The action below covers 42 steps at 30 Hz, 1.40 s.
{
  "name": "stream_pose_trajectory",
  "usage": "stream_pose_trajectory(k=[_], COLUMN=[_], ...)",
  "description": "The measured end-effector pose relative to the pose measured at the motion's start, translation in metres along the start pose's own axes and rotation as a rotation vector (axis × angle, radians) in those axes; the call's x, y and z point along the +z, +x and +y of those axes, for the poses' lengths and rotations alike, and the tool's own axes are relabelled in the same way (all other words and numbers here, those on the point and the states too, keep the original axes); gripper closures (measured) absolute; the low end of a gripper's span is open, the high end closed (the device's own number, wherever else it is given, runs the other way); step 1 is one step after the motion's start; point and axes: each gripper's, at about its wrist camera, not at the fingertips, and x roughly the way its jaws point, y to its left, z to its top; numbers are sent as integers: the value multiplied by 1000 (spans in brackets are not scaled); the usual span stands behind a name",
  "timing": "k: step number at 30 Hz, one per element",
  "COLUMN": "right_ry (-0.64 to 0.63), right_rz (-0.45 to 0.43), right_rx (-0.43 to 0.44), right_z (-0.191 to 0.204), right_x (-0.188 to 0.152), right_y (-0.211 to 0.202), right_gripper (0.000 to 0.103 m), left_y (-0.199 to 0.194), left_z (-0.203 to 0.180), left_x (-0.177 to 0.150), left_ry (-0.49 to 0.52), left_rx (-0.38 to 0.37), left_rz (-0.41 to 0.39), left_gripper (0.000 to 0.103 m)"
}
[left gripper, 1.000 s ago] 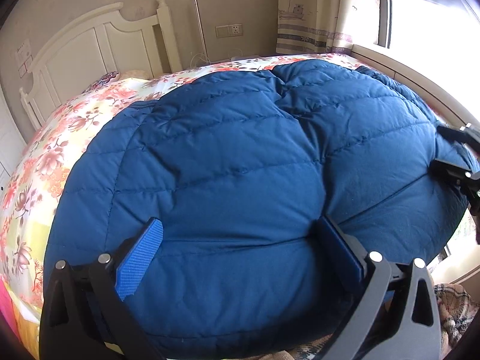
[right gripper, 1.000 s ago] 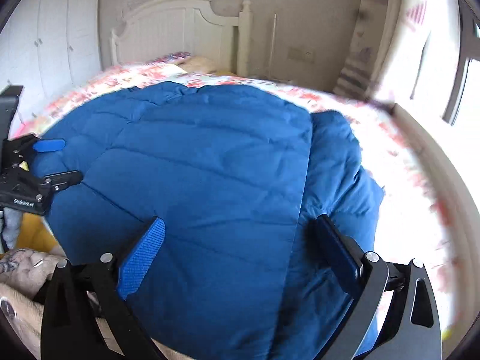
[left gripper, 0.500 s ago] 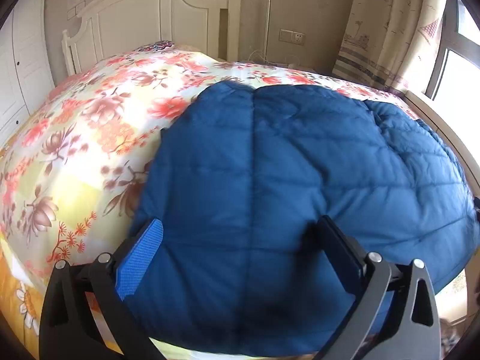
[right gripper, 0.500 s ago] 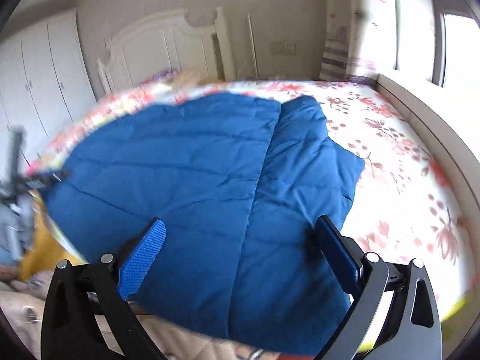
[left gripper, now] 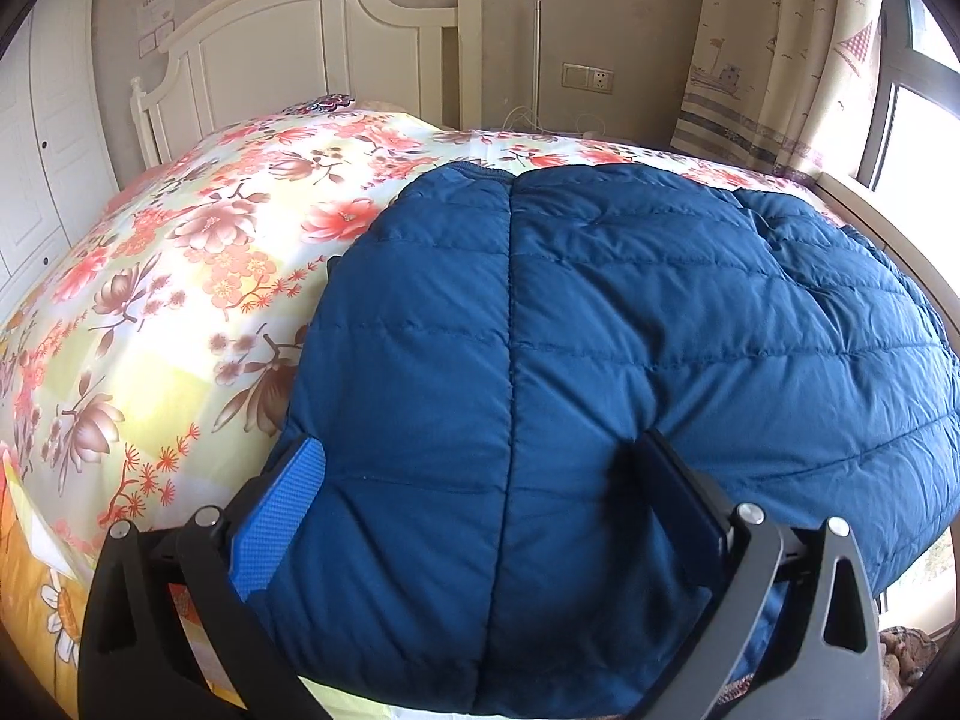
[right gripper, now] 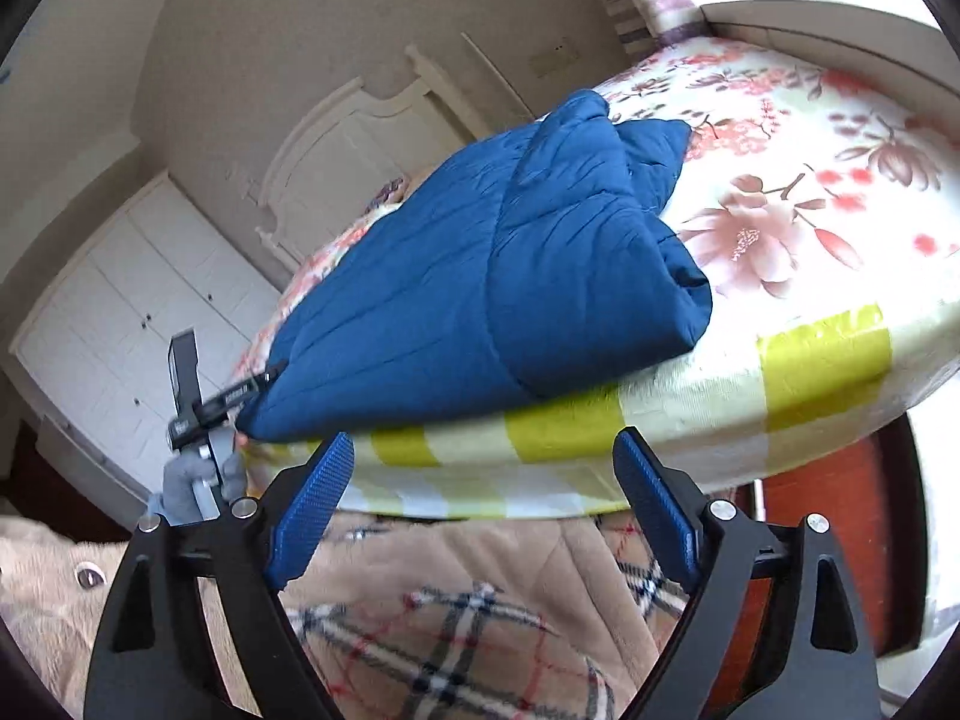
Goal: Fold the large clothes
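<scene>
Jacket (left gripper: 600, 330) lies part-folded on the bed (left gripper: 150, 300); your left tongs (left gripper: 480, 468) straddle its hem unclamped, right tongs (right gripper: 483, 450) just narrowing, empty, for regrasping.

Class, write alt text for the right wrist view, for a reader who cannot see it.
A folded blue padded jacket lies at the near edge of a bed with a floral sheet. The right gripper is in front of the bed, its jaws open and empty. The left gripper is at the jacket's left corner. Below is plaid, fleecy clothing.
</scene>
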Motion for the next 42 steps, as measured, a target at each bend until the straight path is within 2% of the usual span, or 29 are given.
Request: stream_pose_trajectory(k=[8, 10, 12, 13, 15, 18, 19, 20, 22, 23, 26, 29, 31, 33, 34, 35, 37, 38, 40, 42], right_ry=[10, 35, 55, 77, 215, 320, 333, 343, 327, 331, 314, 253, 215, 169, 127, 88, -36, -123, -286, -504], right_rz=[-38, -34, -37, -33, -55, -138, -165, -196, -224, -237, -264, -288, -299, -305, -316, -323, -351, -369, -391, -401], right_rx=[-14, -39, -103, -129, -179, -178, -153, -132, -82, -60, -17, -7, -11, -9, -26, -40, -73, -89, -113, -142], right_z=[6, 8, 15, 17, 12, 7, 2, -5, -13, -16, -15, -3, 5, 16, 26, 36, 71, 96, 142, 207], right_x=[22, 37, 52, 60, 73, 84, 85, 85, 82, 80, 83, 87, 90, 91, 92, 94, 100, 104, 107, 103], right_y=[30, 44, 58, 66, 81, 90, 90, 88, 84, 81, 74, 67, 63, 61, 59, 55, 51, 49, 51, 68], right_gripper=[19, 19, 17, 17, 14, 11, 19, 41, 55, 60, 64, 64, 64, 64, 64, 64, 64, 64, 64, 64], left_y=[-1, -1, -1, -1, -1, -3, -5, -9, -18, -22, -26, -26, -22, -2, 5, 4, -4, -15, -37, -53], left_z=[1, 1, 1, 0, 0, -3, -4, -7, -18, -26, -59, -104, -130, -155, -160, -158, -143, -126, -83, -34], left_x=[-2, -3, -2, -2, -1, 4, 6, 11, 21, 28, 49, 58, 50, 31, 22, 20, 24, 27, 34, 42], left_ry=[-1, 0, 2, 2, 4, 11, 10, 15, 38, 53, 107, 200, 266, 350, 374, 368, 339, 298, 191, 80], left_rx=[-2, -2, -2, -1, -1, -2, 2, 11, -5, -23, -93, -130, -153, -110, -79, -82, -176, -283, -407, -372], left_rz=[-13, -14, -15, -15, -11, 15, 23, 27, 3, -11, -31, -48, -38, 36, 26, 16, 49, 42, -23, -105], left_gripper=[2, 2, 2, 2, 2, 2, 2, 3, 3, 3, 3, 3, 2, 2, 2, 2, 4, 4, 4, 4])
